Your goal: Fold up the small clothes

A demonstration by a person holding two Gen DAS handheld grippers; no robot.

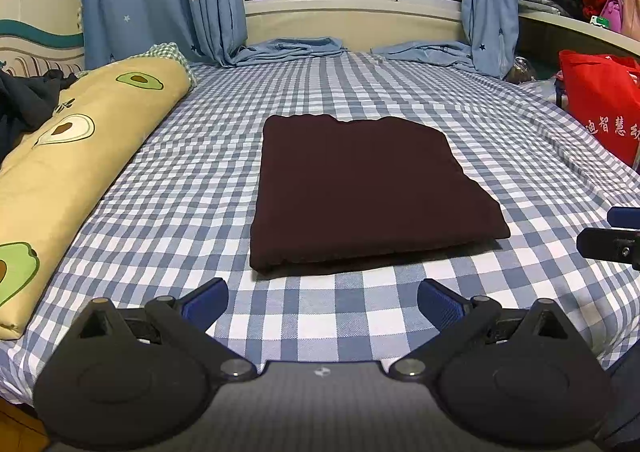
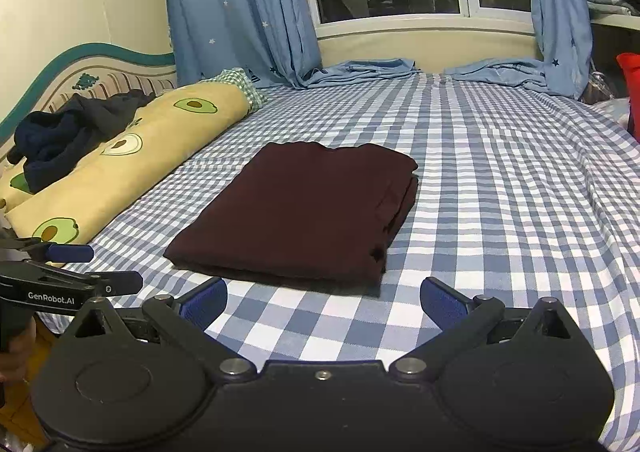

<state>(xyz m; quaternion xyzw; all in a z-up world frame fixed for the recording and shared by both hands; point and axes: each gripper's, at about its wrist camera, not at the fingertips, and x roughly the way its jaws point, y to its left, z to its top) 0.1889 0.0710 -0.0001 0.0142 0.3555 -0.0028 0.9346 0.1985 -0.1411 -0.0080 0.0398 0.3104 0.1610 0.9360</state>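
folded maroon garment [image 1: 360,191] lies flat just ahead of both wide, empty claws [image 1: 322,302] [image 2: 323,302].

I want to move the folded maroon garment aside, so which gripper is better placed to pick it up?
Left, narrowly. The left gripper, open, faces the maroon garment's thick folded edge; the right gripper faces its corner.
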